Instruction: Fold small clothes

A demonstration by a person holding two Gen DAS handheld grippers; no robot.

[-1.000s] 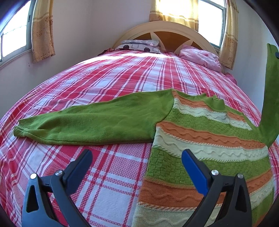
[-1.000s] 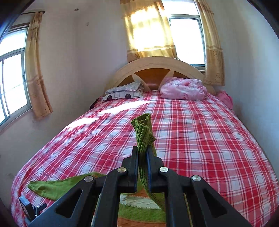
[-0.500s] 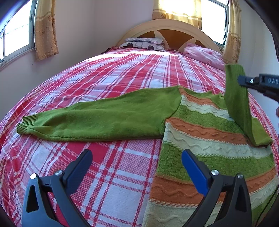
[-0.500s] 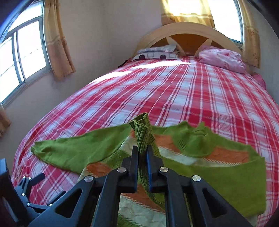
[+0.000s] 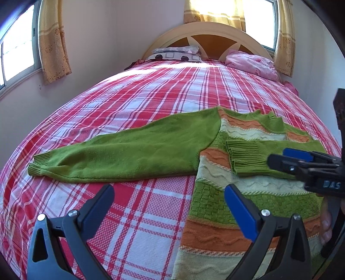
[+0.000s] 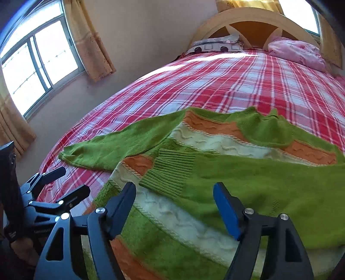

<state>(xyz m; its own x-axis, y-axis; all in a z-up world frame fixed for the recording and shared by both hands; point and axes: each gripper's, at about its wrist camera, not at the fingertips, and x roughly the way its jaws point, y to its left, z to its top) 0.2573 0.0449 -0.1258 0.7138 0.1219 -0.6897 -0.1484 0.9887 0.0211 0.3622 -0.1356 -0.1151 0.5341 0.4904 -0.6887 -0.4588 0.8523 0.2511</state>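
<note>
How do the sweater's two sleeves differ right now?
The left sleeve lies stretched out flat on the plaid bedspread; the right sleeve is folded across the sweater's striped body. The left sleeve's cuff points away from the body; the right sleeve's cuff lies on it. Both are plain green with ribbed cuffs.

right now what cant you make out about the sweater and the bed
- Sweater hem: cut off by the bottom edge in both wrist views.
- Its chest stripes: right wrist view, covered by the folded right sleeve.
- Bed foot and floor: outside both views.
- Headboard top: right wrist view, cropped by the upper edge.
</note>
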